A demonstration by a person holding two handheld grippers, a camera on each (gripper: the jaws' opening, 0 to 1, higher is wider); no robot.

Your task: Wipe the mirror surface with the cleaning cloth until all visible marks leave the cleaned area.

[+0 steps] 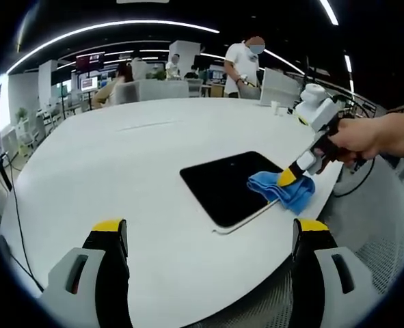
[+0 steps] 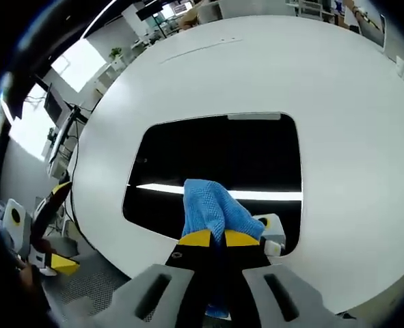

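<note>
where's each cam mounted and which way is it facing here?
Left gripper view: rides the left gripper, held back off the table edge, looking across at the mirror; own open jaws at the bottom, a hand holding the right gripper.
Right gripper view: rides the right gripper, looking down onto the mirror; own jaws shut on the cloth.
Shared: mirror, cloth, table, right gripper.

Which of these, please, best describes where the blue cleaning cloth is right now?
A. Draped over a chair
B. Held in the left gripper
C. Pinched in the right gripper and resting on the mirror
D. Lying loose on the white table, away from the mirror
C: the right gripper has its jaws shut on the blue cleaning cloth, which lies on the dark mirror; the left gripper is open over the white table.
</note>
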